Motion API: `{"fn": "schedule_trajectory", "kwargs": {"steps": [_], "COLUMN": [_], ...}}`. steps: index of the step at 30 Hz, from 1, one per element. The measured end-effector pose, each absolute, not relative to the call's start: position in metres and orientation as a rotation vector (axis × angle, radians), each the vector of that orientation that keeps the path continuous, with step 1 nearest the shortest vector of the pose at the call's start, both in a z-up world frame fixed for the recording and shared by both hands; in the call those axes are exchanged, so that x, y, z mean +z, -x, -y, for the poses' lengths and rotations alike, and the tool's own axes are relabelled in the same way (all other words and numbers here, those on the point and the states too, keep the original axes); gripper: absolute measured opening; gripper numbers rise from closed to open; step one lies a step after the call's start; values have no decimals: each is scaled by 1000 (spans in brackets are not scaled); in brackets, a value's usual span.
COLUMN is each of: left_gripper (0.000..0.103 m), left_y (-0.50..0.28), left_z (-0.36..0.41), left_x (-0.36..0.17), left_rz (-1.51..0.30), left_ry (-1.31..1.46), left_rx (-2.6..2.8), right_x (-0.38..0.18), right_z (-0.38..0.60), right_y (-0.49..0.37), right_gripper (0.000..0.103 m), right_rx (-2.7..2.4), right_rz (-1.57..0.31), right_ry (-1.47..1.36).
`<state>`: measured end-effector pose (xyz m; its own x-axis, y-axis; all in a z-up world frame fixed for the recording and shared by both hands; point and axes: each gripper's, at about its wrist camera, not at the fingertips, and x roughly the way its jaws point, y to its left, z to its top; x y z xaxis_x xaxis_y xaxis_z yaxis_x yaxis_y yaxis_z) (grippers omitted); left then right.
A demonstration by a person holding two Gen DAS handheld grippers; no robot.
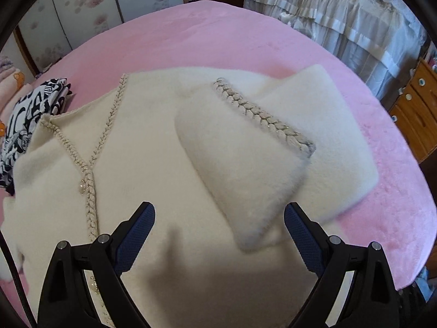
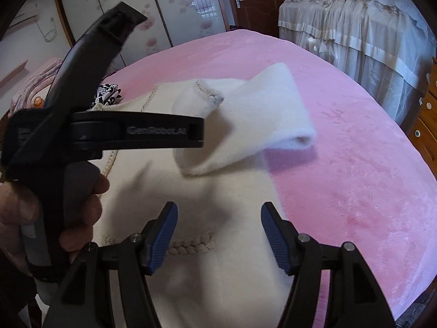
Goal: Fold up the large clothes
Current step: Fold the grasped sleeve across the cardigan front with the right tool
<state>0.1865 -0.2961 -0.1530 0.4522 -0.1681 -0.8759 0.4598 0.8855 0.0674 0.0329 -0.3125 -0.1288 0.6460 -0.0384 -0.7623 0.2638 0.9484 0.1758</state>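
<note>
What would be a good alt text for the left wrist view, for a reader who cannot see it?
A cream fuzzy cardigan with braided trim lies flat on a pink blanket, one sleeve folded across its front. The open left tongs hover above it, holding nothing. A black-and-white patterned garment lies at the left edge.

Showing a pink bedspread point(image 1: 245, 43) across a wide bed, sliding wardrobe doors point(image 1: 82, 8) with pale flowers behind, a brown door point(image 2: 254, 0), cream ruffled drapery point(image 2: 355, 27), wooden drawers point(image 1: 418, 104) at right.
</note>
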Motion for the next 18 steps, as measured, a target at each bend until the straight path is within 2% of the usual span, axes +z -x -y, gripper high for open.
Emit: {"fn": "schedule_trajectory", "kwargs": {"steps": [1,2,3,4,5,10,14,18], "left_gripper": [95,83,45,22,13,12,12,12], "left_y": [-188,-191,-194,-199,-202,-216,-230,-240], "left_z": [300,304,307,311,313,302,264,210], "left_x": [-155,-155,-154,-153,-151,-86,-33,-22], "left_rz": [-1028,-1024,-1033,-1070,-1085,-902,-762,-704], "left_ry": [-332,-348,-345,-327,-326,-323,-257,-188], "left_rx": [-366,-347,-374,-437,-445,-477,-493,-464], "right_x": [-129,-130,-130,-131,-132,-132,-127,-125], "right_z": [314,315,317,318,320,326,321,317], "right_y": [-33,-31,-32,-32,-33,-30,-31,-39], "right_gripper": [64,64,64,64,64,64,64,64], "right_rx": [-178,-183,-189,-195,-198,-194,-184,-175], "right_rz": [-854,-854,-857,-860,-863,-869,-853,-849], "right_ry": [-283,-281,-278,-279,-282,-314,-310,-286]}}
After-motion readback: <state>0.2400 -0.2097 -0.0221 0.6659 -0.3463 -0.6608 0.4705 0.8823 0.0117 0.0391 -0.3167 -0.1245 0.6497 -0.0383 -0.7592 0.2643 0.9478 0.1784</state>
